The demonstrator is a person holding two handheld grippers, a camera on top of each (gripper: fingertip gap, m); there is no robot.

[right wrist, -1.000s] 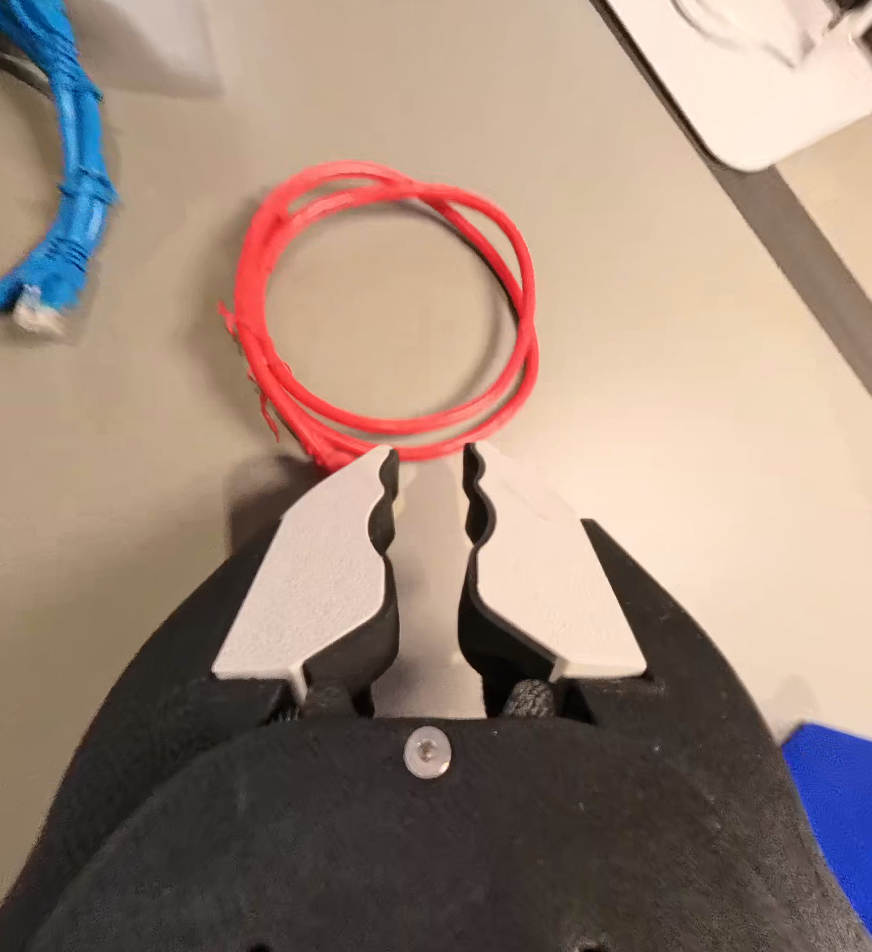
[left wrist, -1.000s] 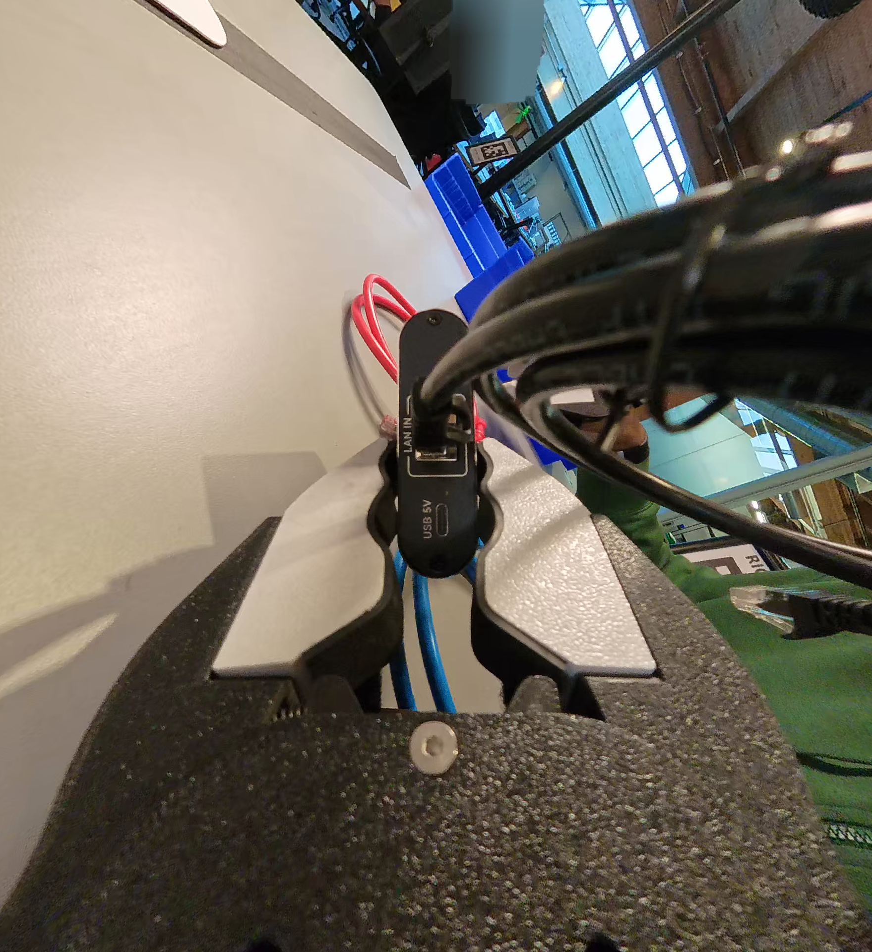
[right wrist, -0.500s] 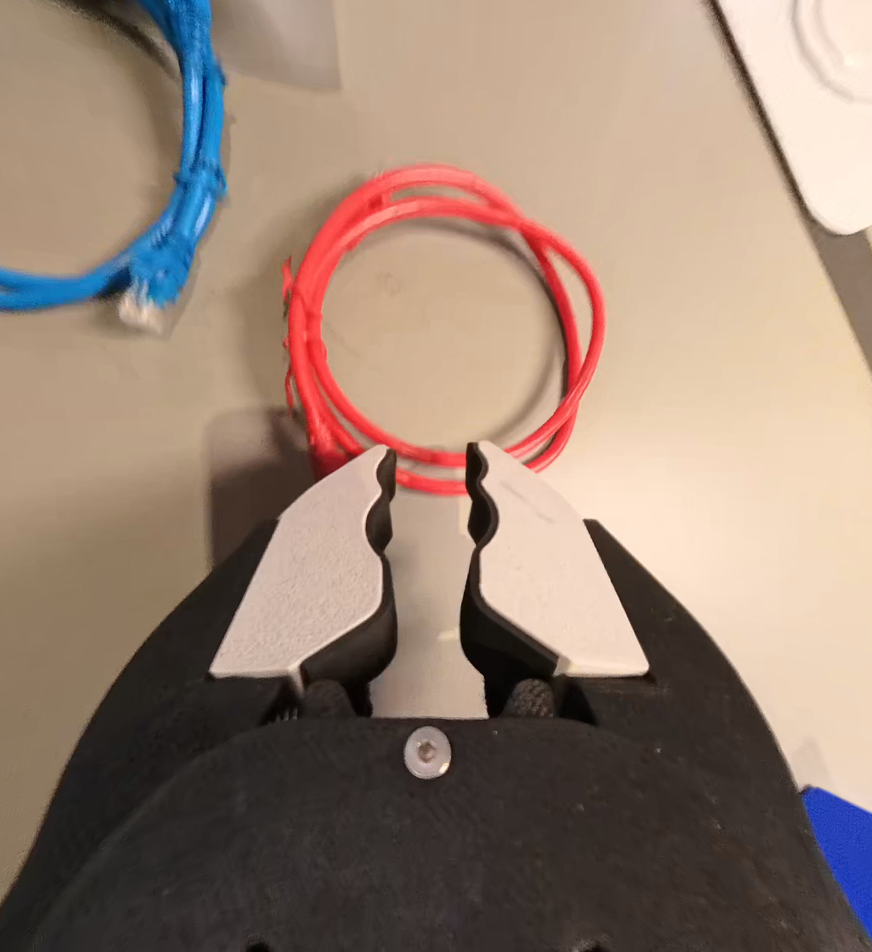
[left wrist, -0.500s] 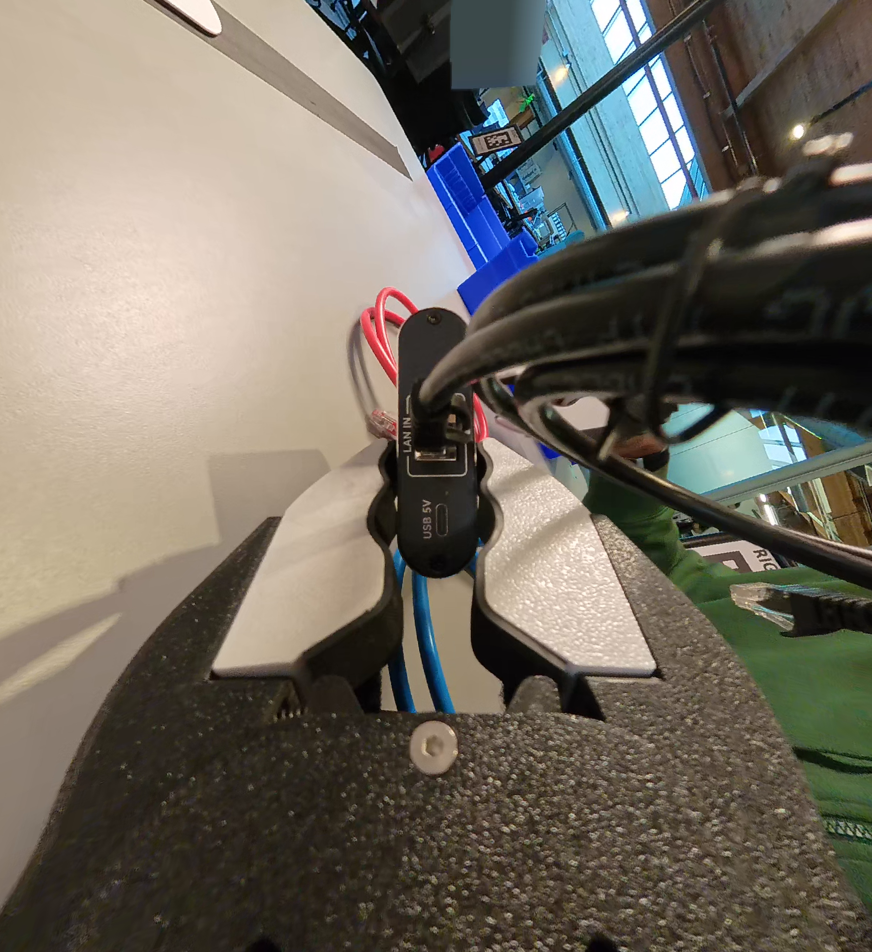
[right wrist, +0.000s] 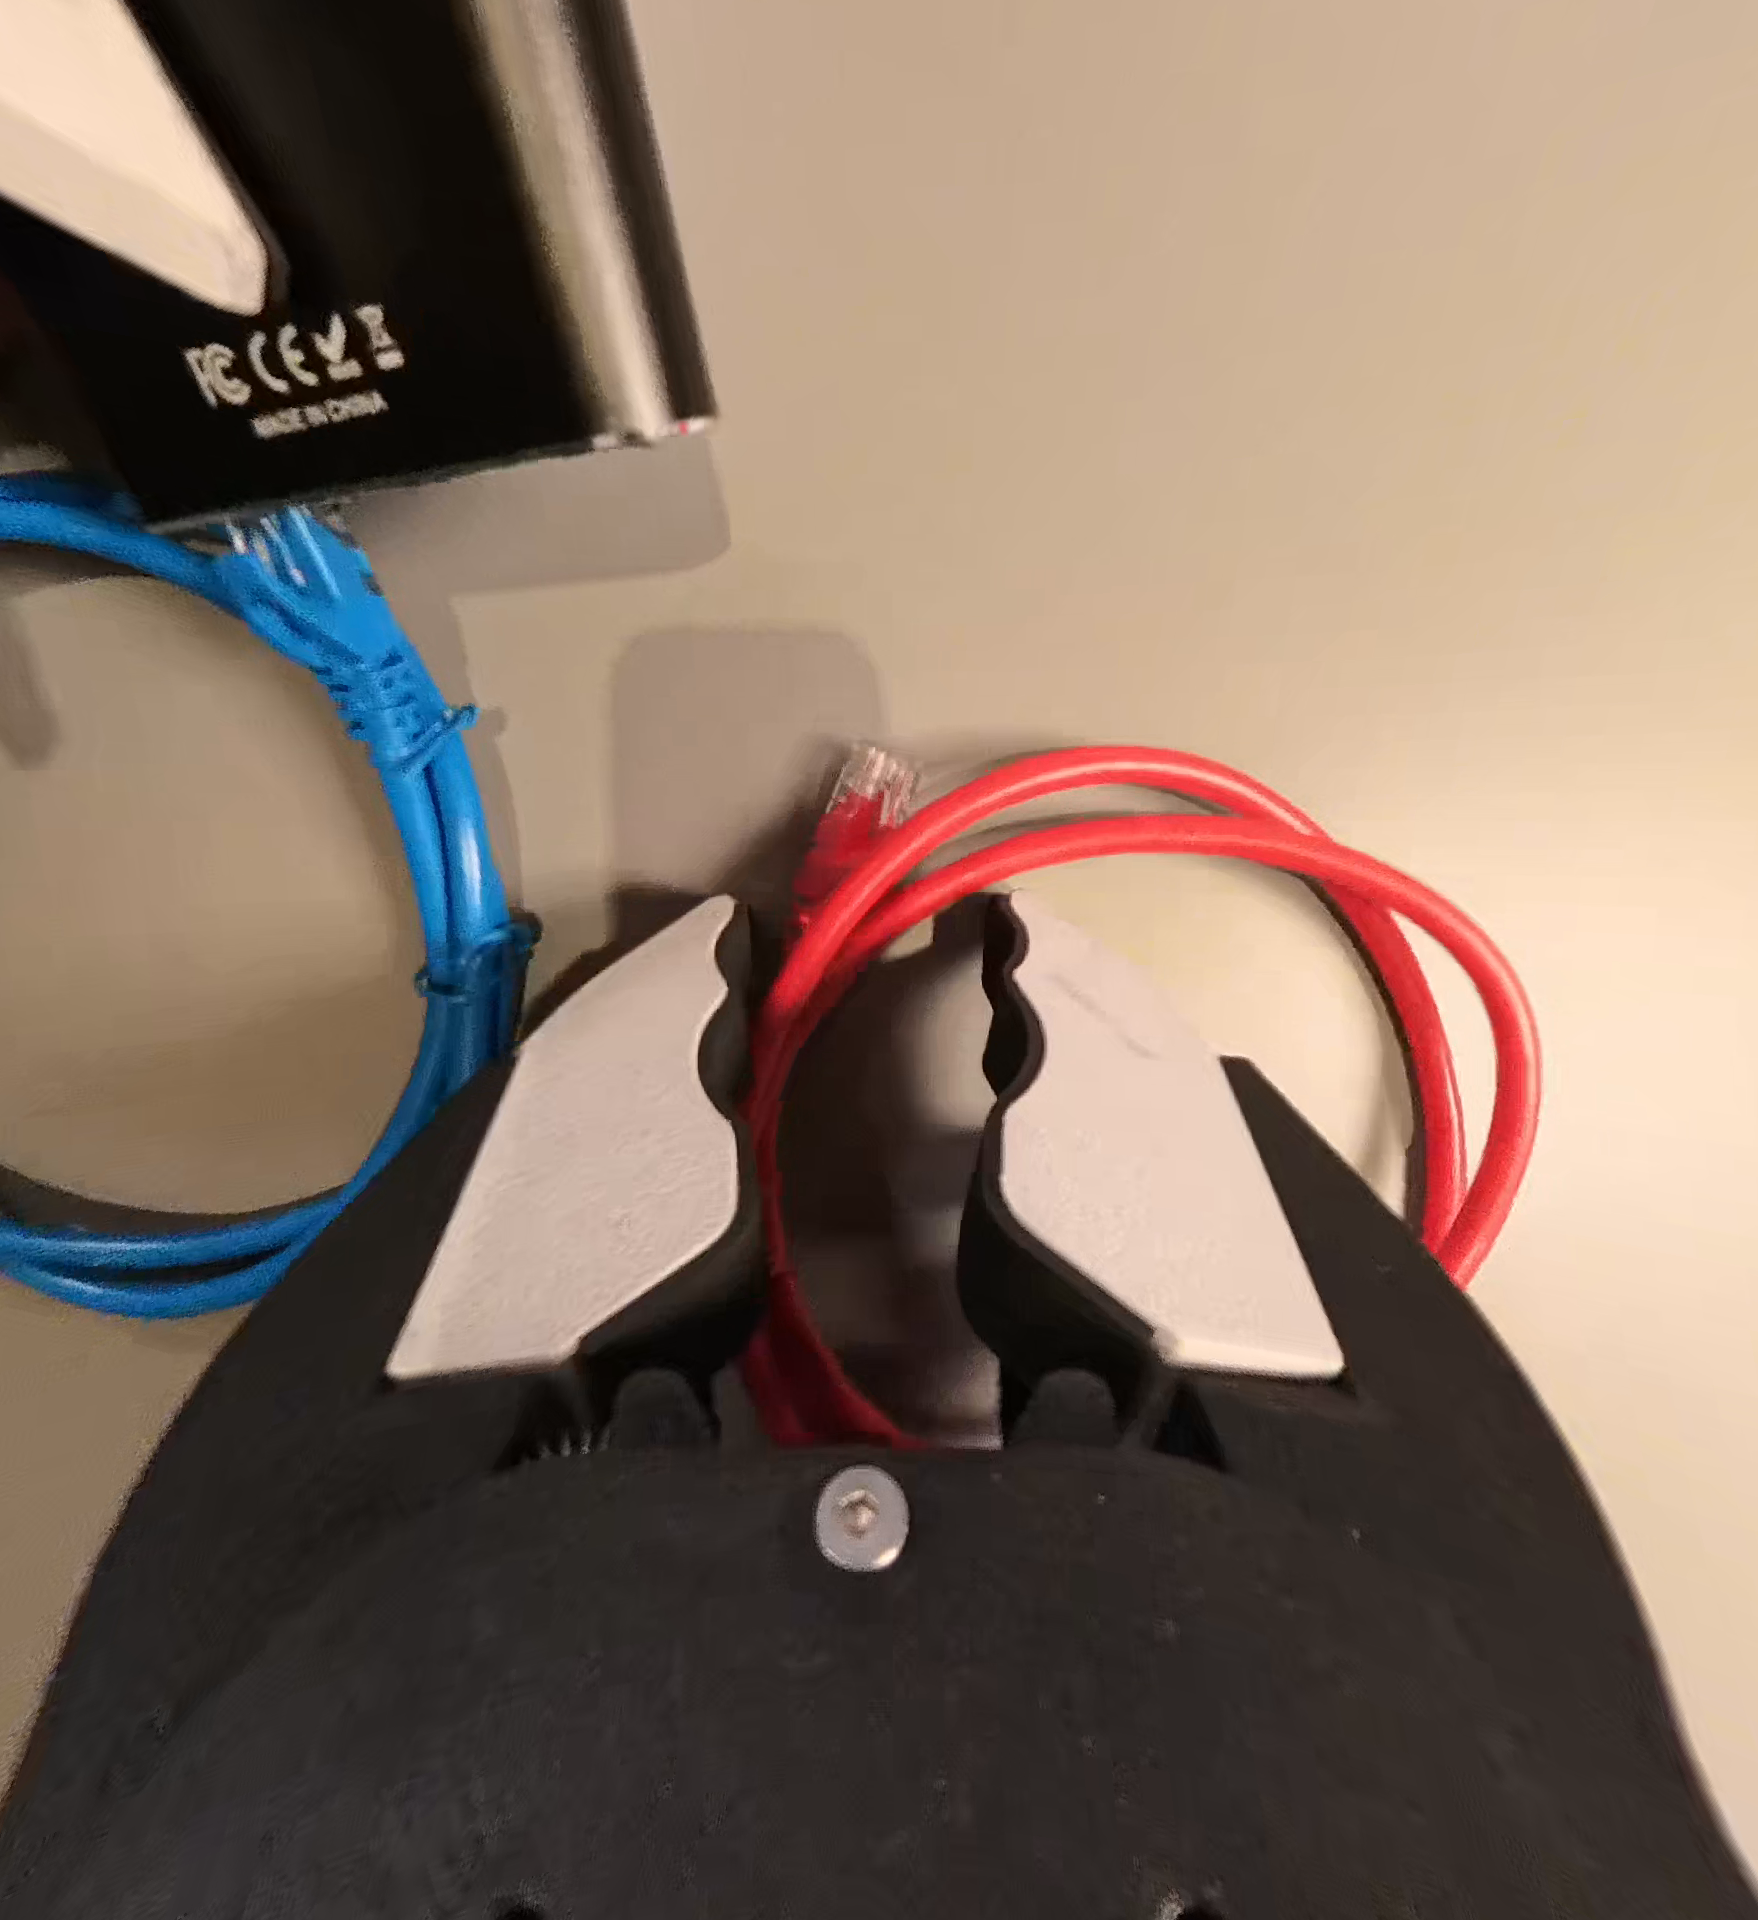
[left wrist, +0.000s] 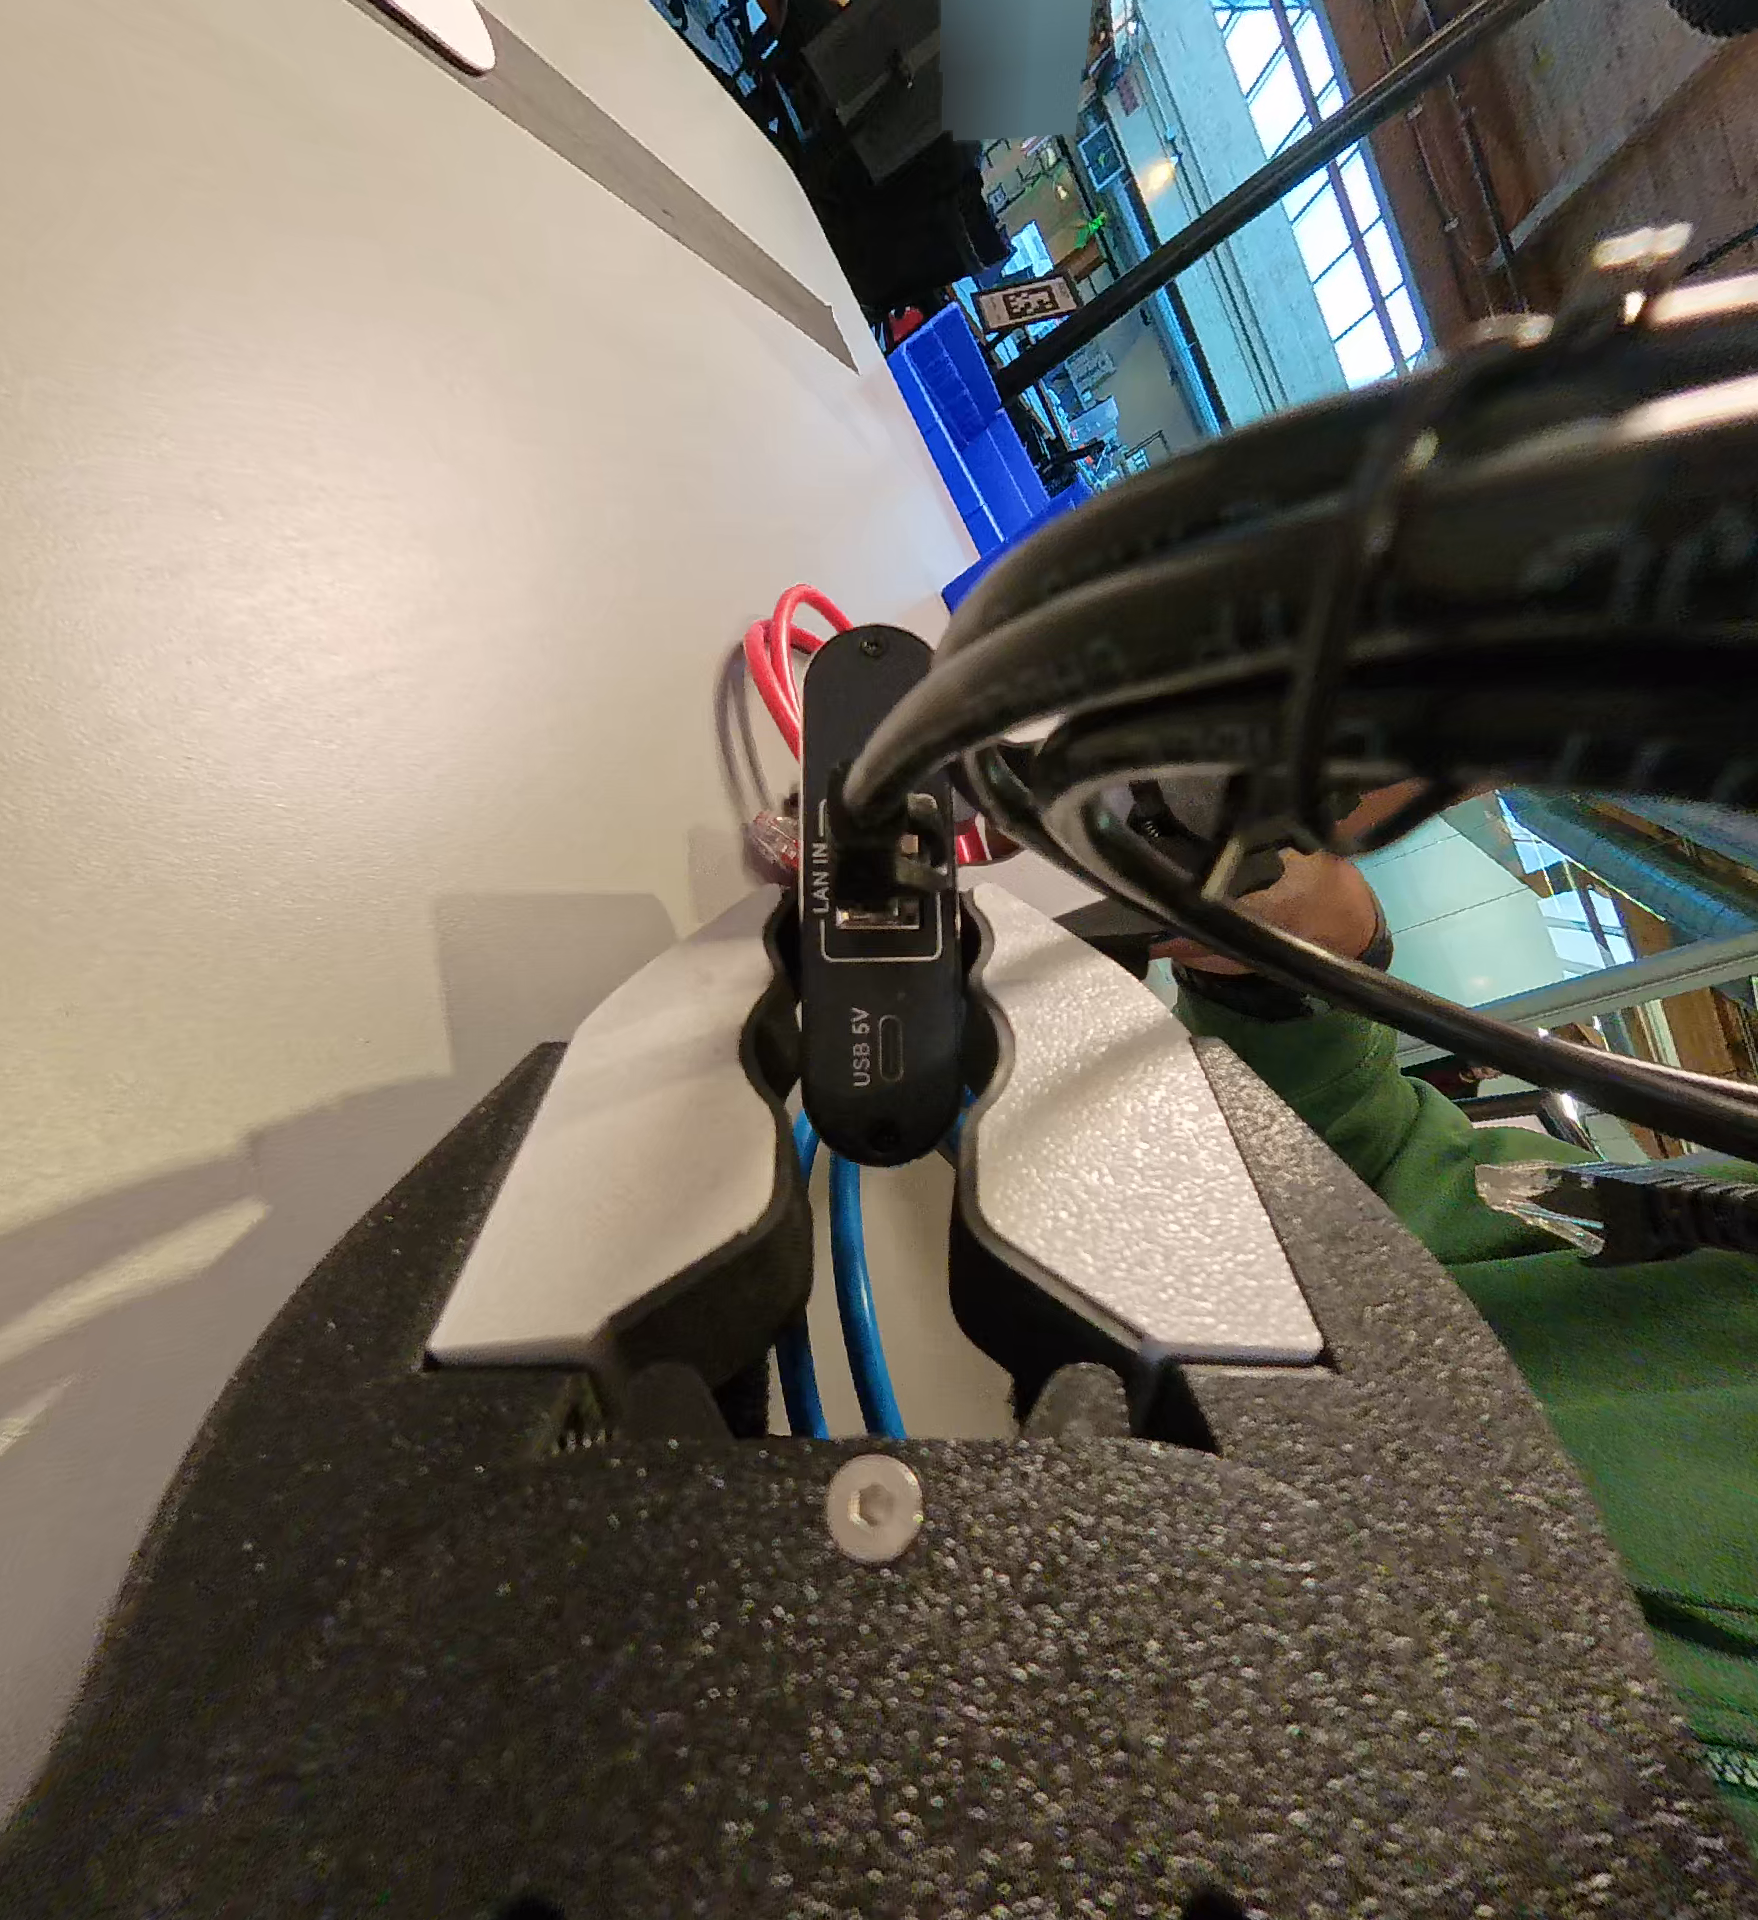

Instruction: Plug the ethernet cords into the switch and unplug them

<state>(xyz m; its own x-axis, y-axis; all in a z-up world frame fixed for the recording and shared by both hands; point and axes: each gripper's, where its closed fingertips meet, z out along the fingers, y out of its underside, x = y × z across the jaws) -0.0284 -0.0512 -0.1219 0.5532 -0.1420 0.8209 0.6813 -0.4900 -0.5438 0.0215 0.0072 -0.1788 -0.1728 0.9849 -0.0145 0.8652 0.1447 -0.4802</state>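
Left hand-held gripper (left wrist: 877,1023) clamps slim black switch (left wrist: 880,977); right hand-held gripper (right wrist: 859,997) open, seemingly straddling coiled red cord (right wrist: 1166,831)

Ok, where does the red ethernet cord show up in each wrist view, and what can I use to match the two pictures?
Left wrist view: the red ethernet cord peeks out near centre, on the table behind the black switch clamped in the left gripper.
Right wrist view: its coil lies centre-right, a strand running between the open fingers of the right gripper.
Shared landmark: the blue ethernet cord, left of the red coil in the right wrist view.
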